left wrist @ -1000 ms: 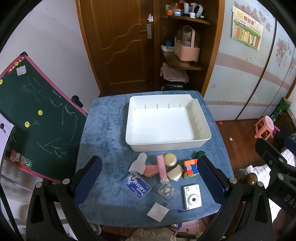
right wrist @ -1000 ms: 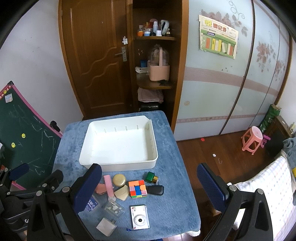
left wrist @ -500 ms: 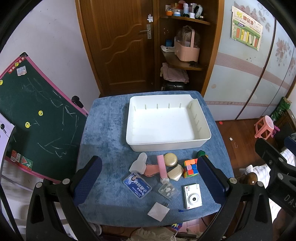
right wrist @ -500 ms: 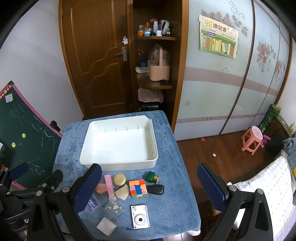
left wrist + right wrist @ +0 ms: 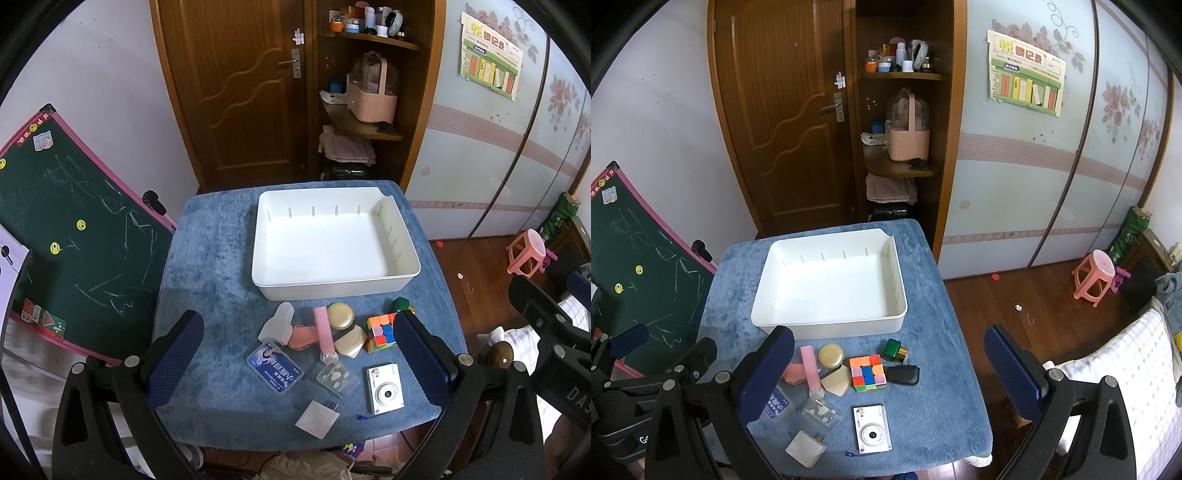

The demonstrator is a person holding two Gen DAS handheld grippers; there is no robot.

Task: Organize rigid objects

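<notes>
An empty white bin [image 5: 369, 284] [image 5: 849, 328] stands at the far half of a small blue-covered table [image 5: 207, 266] [image 5: 934, 406]. In front of it lie several small items: a colour cube [image 5: 380, 328] [image 5: 867, 372], a white camera [image 5: 385, 392] [image 5: 871, 432], a round gold tin [image 5: 340, 316] [image 5: 830, 355], a pink bar [image 5: 322, 328] [image 5: 809, 363], a blue card case [image 5: 275, 367], a green bottle [image 5: 894, 350] and a black case [image 5: 903, 375]. My left gripper [image 5: 295, 363] is open and empty, high above the items. My right gripper [image 5: 890, 376] is open and empty, high above the table's right side.
A green chalkboard [image 5: 66, 236] leans at the table's left. A wooden door [image 5: 236, 92] and corner shelf [image 5: 365, 122] stand behind. Wooden floor with a pink stool [image 5: 1095, 277] lies to the right. A bed edge [image 5: 1126, 369] is at the near right.
Both grippers have drifted very slightly; the scene is nearly unchanged. Nothing was taken hold of or moved.
</notes>
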